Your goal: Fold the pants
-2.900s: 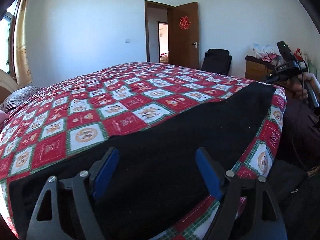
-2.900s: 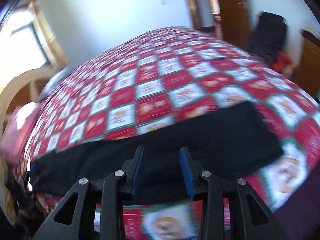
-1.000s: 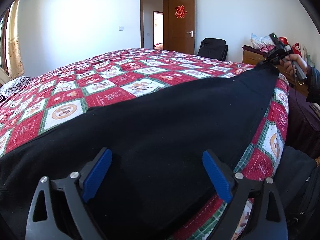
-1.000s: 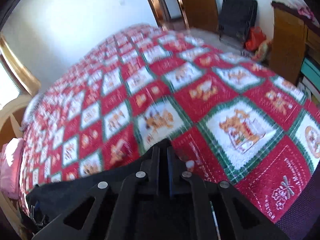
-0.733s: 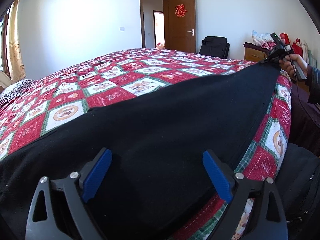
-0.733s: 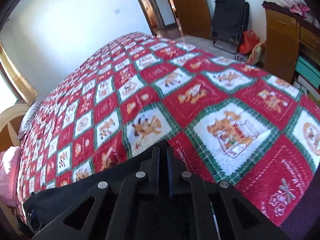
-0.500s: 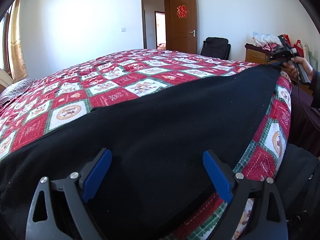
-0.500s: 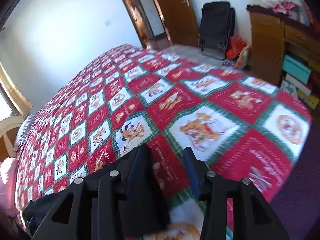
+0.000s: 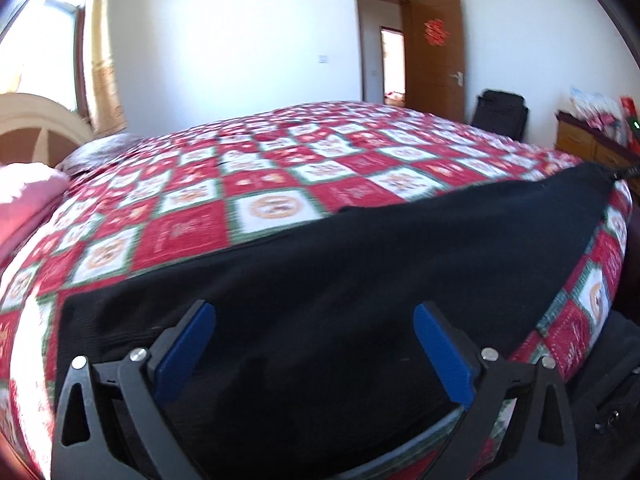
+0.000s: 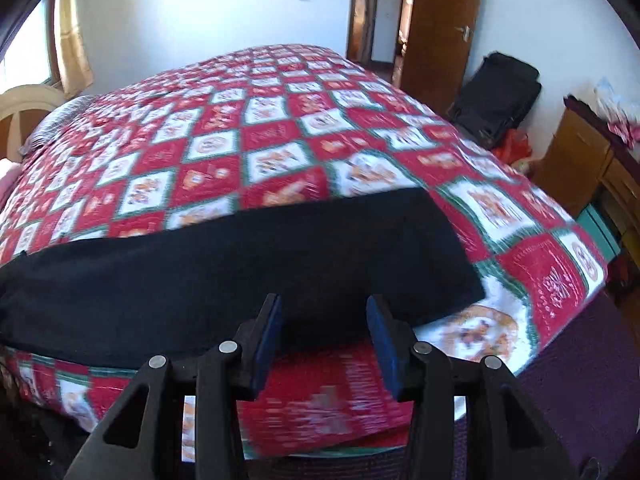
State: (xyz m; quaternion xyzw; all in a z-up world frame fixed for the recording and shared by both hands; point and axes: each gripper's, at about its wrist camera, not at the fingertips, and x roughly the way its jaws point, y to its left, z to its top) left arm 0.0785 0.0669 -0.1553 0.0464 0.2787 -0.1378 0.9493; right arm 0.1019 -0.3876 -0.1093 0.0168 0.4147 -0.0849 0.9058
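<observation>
Black pants (image 9: 360, 264) lie stretched flat along the near edge of the bed, folded lengthwise into one long strip. In the right wrist view the pants (image 10: 240, 264) end in a squared leg hem at the right. My left gripper (image 9: 314, 344) is wide open and empty, just above the waist end. My right gripper (image 10: 324, 330) is open and empty, just in front of the leg end, apart from the cloth.
The bed carries a red, white and green checked quilt (image 9: 280, 168). A pink pillow (image 9: 24, 196) lies at the head. A wooden dresser (image 10: 580, 168), a black bag (image 10: 496, 96) and an open door (image 10: 440, 28) stand beyond the bed's foot.
My right gripper opened, let go of the leg end and pulled back from it. My left gripper drew back and turned left, showing the waist end and the headboard.
</observation>
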